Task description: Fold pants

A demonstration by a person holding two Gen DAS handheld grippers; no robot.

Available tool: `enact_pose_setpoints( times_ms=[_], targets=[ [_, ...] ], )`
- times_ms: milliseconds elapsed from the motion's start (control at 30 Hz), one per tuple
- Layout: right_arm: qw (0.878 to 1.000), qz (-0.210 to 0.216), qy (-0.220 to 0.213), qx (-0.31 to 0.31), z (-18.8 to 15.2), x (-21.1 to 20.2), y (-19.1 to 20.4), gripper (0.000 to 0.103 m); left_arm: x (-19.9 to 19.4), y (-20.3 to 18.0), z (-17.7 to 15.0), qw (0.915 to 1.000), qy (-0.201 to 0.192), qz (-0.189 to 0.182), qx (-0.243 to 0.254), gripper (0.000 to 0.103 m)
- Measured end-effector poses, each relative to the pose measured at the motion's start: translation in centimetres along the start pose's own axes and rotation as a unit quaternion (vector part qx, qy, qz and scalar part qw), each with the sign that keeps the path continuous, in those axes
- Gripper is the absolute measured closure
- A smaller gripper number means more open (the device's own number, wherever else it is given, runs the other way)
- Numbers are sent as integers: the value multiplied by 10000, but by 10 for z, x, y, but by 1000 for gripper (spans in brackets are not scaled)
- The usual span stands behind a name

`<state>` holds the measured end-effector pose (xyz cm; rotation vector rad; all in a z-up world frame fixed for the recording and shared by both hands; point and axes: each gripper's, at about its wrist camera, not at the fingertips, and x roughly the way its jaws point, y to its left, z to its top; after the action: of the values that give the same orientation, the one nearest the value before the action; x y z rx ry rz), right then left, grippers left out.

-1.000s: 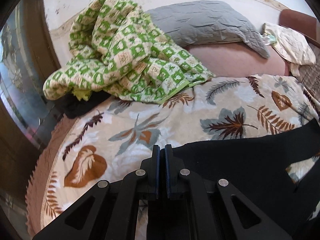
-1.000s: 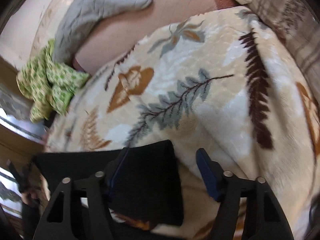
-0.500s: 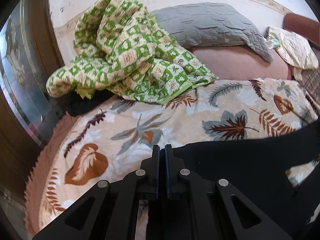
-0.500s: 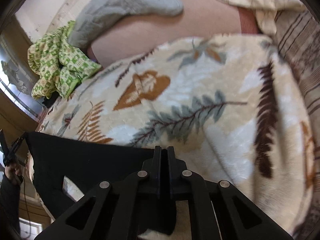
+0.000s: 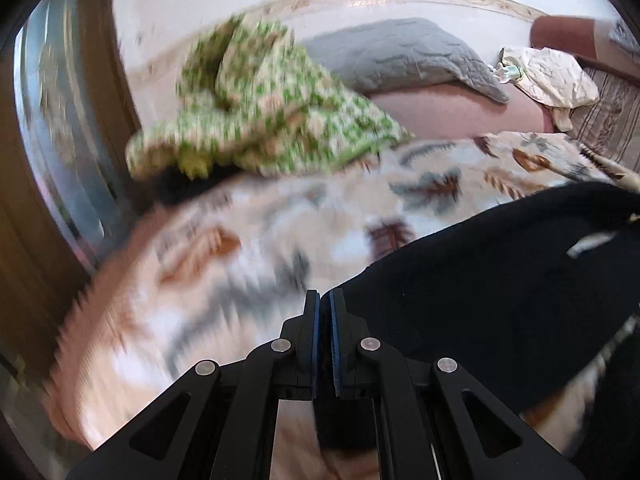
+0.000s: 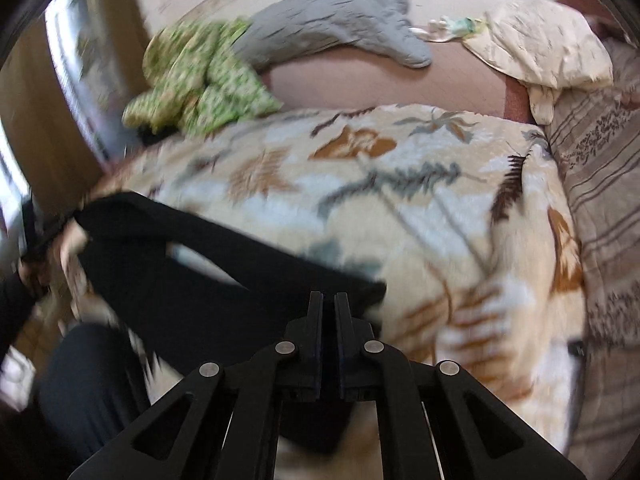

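Black pants (image 5: 500, 280) hang stretched between my two grippers above a leaf-patterned blanket (image 5: 248, 264). My left gripper (image 5: 325, 294) is shut on one edge of the cloth, which runs off to the right in the left wrist view. In the right wrist view the pants (image 6: 200, 280) stretch away to the left, with a slit of blanket showing through a gap in them. My right gripper (image 6: 328, 296) holds their near corner. Its jaws are opening slightly, and black fabric still fills the narrow gap between the pads. Both views are motion-blurred.
A crumpled green checked quilt (image 5: 260, 120) and a grey pillow (image 5: 400, 56) lie at the head of the bed. A cream pillow (image 6: 540, 44) and a striped cover (image 6: 600, 208) are to the right. A wooden, glass-fronted cabinet (image 5: 60, 140) stands along the left side.
The right gripper, open around the pants' corner a second ago, has closed on it and rolled level. Both grippers have since swung quickly, carrying the stretched pants off the blanket.
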<state>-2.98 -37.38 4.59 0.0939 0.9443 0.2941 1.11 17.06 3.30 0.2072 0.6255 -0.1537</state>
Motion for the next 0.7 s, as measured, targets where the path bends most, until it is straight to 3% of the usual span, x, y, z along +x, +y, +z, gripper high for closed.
enact_pose_setpoints(
  times_ms=[33, 100, 133, 167, 233, 300, 367, 400, 433, 467, 500, 533, 567, 600, 633, 700],
  targets=[
    [9999, -62, 96, -96, -12, -1, 5, 91, -4, 7, -10, 9996, 88, -89, -252, 92],
    [9994, -261, 203, -128, -29, -3, 10, 78, -9, 23, -27, 9950, 310, -374, -874, 82],
    [9992, -371, 142, -67, -38, -8, 11, 74, -15, 34, -36, 9895, 440, -389, -1322, 67],
    [9992, -394, 59, 11, -44, -13, 11, 67, -21, 42, -41, 9842, 475, -406, -1654, 60],
    [9984, -431, -189, 301, -53, -26, 10, 63, -35, 58, -49, 9680, 466, -665, -2374, 51],
    [9965, -454, -384, 594, -57, -35, 8, 63, -45, 70, -54, 9457, 443, -1029, -3050, 47],
    [9924, -377, -642, 984, -57, -46, 7, 62, -49, 82, -59, 9150, 446, -1369, -3769, 44],
    [9910, -319, -725, 1080, -55, -49, 9, 59, -48, 88, -64, 8855, 490, -1655, -4314, 42],
    [9884, -181, -896, 1212, -52, -54, 13, 57, -44, 94, -68, 8650, 533, -1859, -4629, 41],
    [9861, -74, -1017, 1311, -49, -57, 17, 52, -38, 100, -74, 8360, 619, -2130, -5018, 41],
    [9843, 41, -1101, 1379, -46, -58, 22, 51, -27, 103, -79, 7972, 740, -2478, -5455, 41],
    [9833, 126, -1158, 1400, -44, -59, 27, 51, -18, 105, -84, 7698, 859, -2673, -5733, 41],
    [9831, 213, -1215, 1350, -40, -60, 35, 51, -13, 106, -87, 7544, 959, -2732, -5891, 42],
    [9840, 219, -1231, 1271, -37, -59, 41, 50, -8, 107, -90, 7450, 1049, -2743, -5990, 42],
    [9852, 211, -1238, 1168, -36, -58, 47, 50, -3, 108, -89, 7427, 1088, -2733, -6016, 42],
    [9873, 217, -1195, 1028, -35, -55, 58, 50, 4, 110, -87, 7460, 1036, -2720, -5989, 42]
  ],
)
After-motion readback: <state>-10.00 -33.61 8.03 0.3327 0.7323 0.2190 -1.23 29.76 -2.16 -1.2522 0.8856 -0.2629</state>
